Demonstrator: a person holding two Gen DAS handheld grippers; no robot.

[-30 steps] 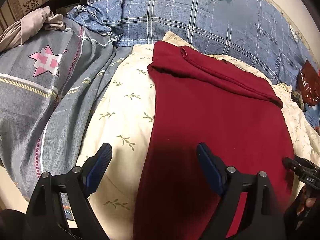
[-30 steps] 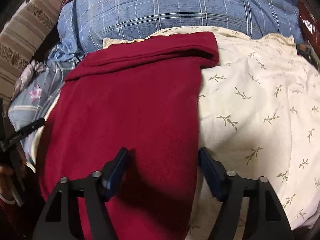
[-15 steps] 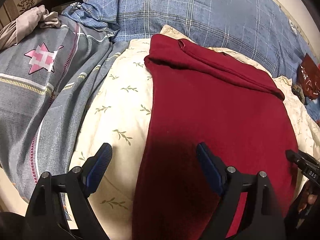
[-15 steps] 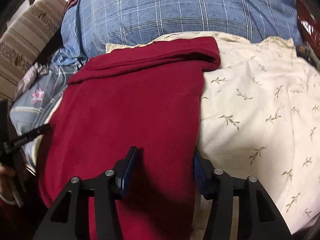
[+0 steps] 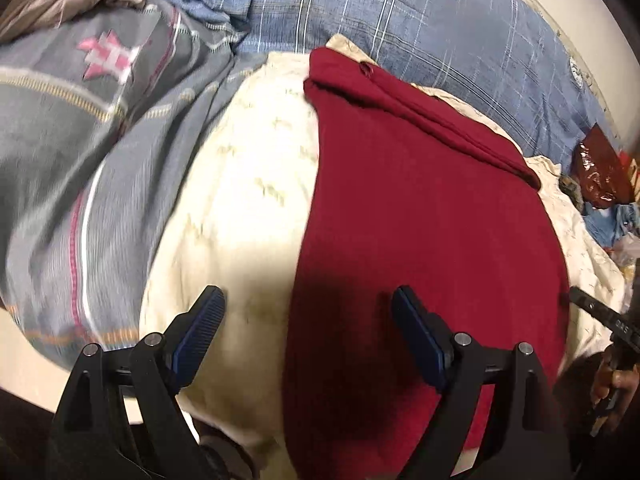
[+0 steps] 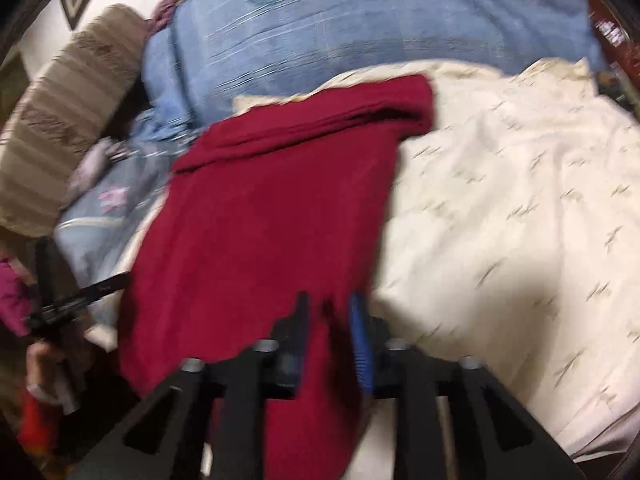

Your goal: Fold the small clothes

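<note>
A dark red garment (image 5: 420,200) lies flat on a cream leaf-print sheet (image 5: 240,208), its far end folded over in a band. My left gripper (image 5: 308,312) is open and straddles the garment's left edge, with one finger over the sheet and the other over the red cloth. In the right wrist view the same garment (image 6: 272,216) runs towards me. My right gripper (image 6: 330,312) has its jaws closing, and the near right edge of the cloth sits in the narrow gap between them. That view is blurred.
A blue plaid pillow (image 5: 400,12) lies behind the garment. A grey quilt with a pink star (image 5: 80,120) is bunched at the left. A shiny red packet (image 5: 600,172) sits at the far right. A striped beige cushion (image 6: 68,112) stands far left. A hand (image 5: 608,380) holds the other tool.
The right jaws have narrowed a lot, and the red cloth's near edge now sits between them. Both grippers have shifted along the garment, so both views are blurred. The left jaws stay wide.
</note>
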